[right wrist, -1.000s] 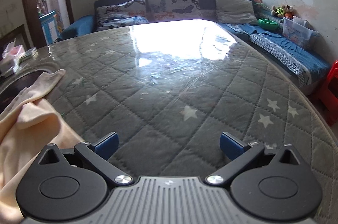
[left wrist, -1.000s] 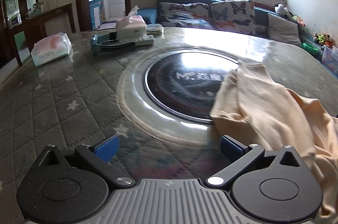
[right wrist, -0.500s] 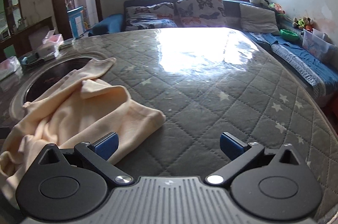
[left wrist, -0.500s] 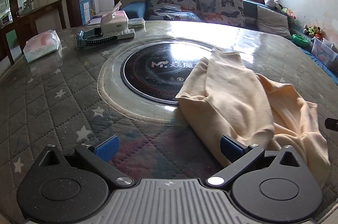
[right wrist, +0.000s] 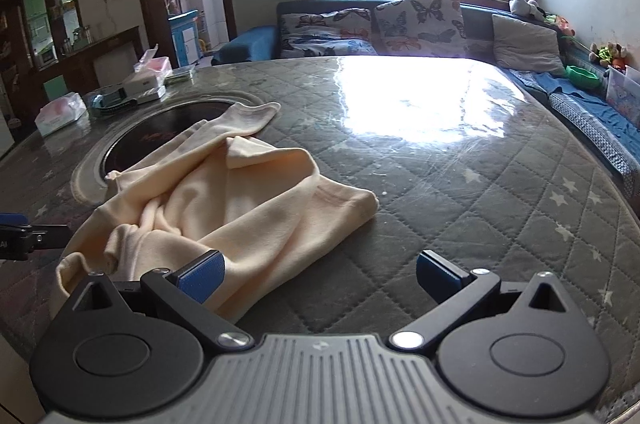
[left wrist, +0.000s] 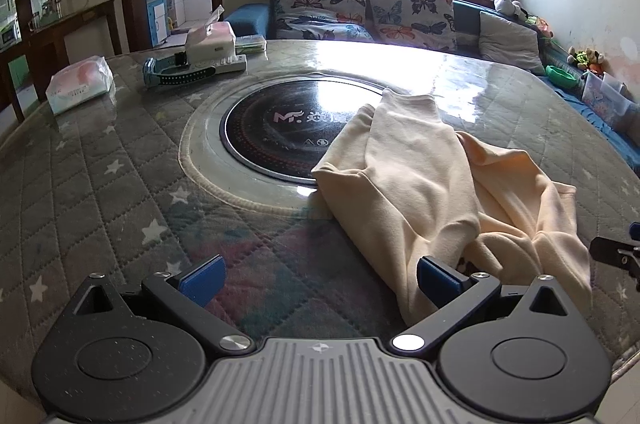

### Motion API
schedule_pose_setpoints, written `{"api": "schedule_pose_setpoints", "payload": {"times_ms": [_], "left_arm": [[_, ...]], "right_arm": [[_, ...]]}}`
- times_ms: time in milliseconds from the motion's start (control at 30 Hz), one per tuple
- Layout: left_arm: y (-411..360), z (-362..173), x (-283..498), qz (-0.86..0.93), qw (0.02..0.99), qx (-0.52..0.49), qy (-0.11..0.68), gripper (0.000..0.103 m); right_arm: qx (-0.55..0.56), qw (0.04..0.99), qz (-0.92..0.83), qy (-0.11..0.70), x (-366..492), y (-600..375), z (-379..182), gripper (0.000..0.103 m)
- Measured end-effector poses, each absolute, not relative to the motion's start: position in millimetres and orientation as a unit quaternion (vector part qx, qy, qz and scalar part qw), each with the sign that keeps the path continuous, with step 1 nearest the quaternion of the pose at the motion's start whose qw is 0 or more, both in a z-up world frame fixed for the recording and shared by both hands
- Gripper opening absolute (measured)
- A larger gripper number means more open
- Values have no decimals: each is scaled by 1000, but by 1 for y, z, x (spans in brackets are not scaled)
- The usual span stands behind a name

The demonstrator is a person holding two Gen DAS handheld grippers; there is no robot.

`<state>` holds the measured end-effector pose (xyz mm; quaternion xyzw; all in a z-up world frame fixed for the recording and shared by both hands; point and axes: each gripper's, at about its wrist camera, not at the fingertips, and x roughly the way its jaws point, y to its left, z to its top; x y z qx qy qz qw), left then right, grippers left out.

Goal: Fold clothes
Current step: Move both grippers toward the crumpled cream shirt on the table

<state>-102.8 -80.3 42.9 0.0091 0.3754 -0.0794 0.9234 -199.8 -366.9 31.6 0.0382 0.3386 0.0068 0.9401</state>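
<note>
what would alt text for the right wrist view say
A crumpled cream garment lies on a quilted grey star-patterned table, part of it draped over a round black cooktop. The right tongs hang open above the near edge, one blue pad beside the cloth, gripping nothing. Behind, a sofa with butterfly cushions sits under a bright window.

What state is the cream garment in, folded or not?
Not folded. The cream garment lies crumpled on the table, layers bunched unevenly, one end draped over the black round inset.
</note>
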Motion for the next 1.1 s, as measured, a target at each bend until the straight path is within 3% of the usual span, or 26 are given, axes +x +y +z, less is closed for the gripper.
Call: {"api": "schedule_pose_setpoints", "payload": {"times_ms": [1100], "left_arm": [[-106,51,-137,-89,923,79,366,103]], "right_arm": [[5,937,86,338,-225,-328,38,103]]}}
